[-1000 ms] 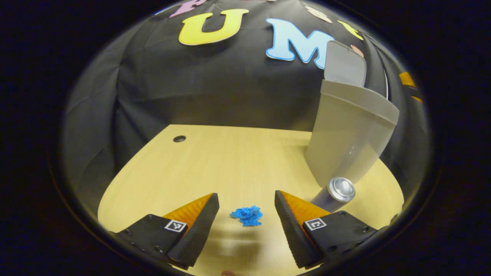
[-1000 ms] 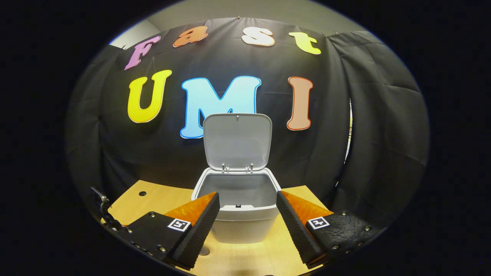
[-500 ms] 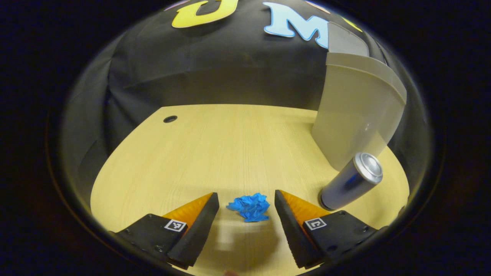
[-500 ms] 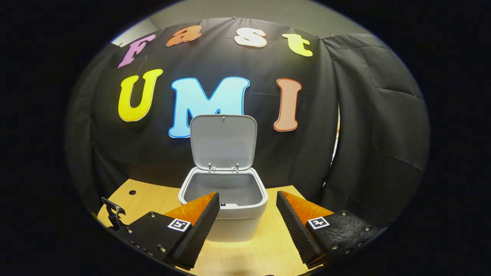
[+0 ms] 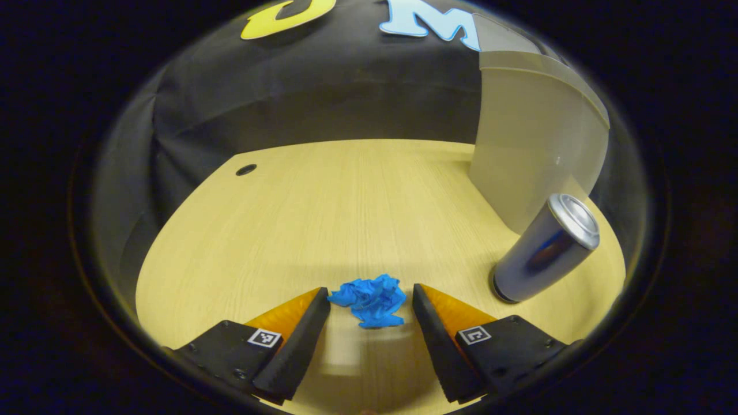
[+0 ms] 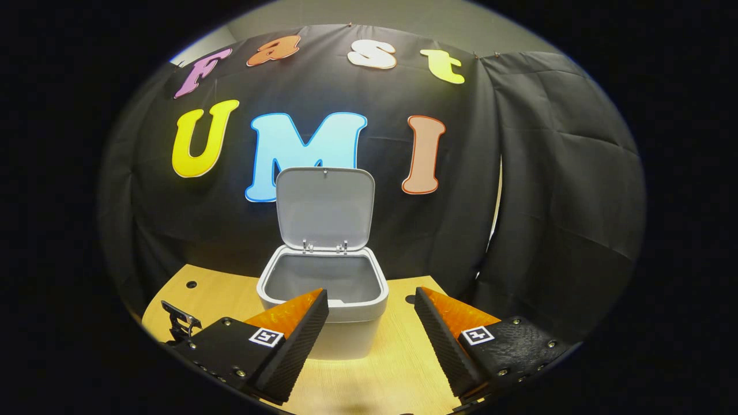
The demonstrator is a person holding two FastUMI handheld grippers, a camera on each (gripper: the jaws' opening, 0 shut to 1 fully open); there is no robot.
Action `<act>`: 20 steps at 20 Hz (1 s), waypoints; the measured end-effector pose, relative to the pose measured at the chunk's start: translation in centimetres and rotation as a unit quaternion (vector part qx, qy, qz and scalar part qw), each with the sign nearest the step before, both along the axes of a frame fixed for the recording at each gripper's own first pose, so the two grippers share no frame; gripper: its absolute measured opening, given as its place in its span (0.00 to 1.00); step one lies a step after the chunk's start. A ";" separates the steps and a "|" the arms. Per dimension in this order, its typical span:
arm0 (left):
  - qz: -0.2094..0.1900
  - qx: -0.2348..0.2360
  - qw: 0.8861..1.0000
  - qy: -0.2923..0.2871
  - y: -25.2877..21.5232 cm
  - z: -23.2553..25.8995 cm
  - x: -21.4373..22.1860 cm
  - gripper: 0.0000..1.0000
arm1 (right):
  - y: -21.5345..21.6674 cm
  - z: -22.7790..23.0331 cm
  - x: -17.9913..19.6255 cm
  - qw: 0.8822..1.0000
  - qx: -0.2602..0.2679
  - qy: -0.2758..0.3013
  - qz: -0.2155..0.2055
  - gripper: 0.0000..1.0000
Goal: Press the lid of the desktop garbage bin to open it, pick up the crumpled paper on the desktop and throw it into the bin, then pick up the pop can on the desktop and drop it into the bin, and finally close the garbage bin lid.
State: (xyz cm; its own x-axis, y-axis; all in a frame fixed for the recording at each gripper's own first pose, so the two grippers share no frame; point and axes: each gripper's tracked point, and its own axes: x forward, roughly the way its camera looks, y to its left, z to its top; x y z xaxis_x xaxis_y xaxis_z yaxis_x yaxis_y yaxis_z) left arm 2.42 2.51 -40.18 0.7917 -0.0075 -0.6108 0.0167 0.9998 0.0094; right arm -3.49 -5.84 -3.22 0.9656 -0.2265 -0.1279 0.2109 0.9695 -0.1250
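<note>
1. Your left gripper [image 5: 371,302]: fingers were spread wide, low over the desk [image 5: 323,213], with the paper ball [image 5: 369,300] lying between the 2 fingertips; whether either fingertip touched it could not be told.

2. Paper ball: blue, crumpled, on the desk, not lifted.

3. Can [image 5: 545,248]: silver, upright on the desk to the right of your left gripper, just in front of the bin [image 5: 536,144].

4. Your right gripper [image 6: 372,314]: fingers were wide apart and held nothing, aimed at the bin [image 6: 323,311].

5. Bin: grey, standing on the desk [image 6: 398,369]; its lid [image 6: 324,208] stood upright on its hinges, the inside open.
</note>
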 end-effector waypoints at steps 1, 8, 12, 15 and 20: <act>0.004 0.001 1.000 -0.004 0.1 0.1 0.2 0.96 | -0.1 -0.2 -0.1 1.000 0.002 0.001 -0.001 0.96; 0.011 0.023 1.000 -0.004 0.1 0.4 0.5 0.36 | -0.6 -0.8 -0.2 1.000 0.007 0.009 -0.003 0.96; 0.018 0.015 1.000 -0.007 0.2 1.0 0.5 0.39 | -0.5 -0.9 -0.1 1.000 0.009 0.010 0.002 0.96; 0.022 0.013 0.999 -0.024 0.2 2.7 0.7 0.38 | -0.4 -1.0 0.0 1.000 0.011 0.011 0.009 0.96; 0.026 -0.005 0.997 -0.069 -0.8 7.4 2.0 0.38 | -0.2 -1.3 -0.2 0.999 0.031 0.008 0.014 0.96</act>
State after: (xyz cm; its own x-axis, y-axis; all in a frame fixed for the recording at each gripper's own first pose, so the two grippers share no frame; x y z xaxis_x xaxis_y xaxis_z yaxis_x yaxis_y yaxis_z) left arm 4.45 1.71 -32.76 0.8682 0.0313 -0.4953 -0.0369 0.9993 -0.0015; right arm -3.70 -6.00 -4.51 0.9689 -0.1912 -0.1572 0.1825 0.9809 -0.0678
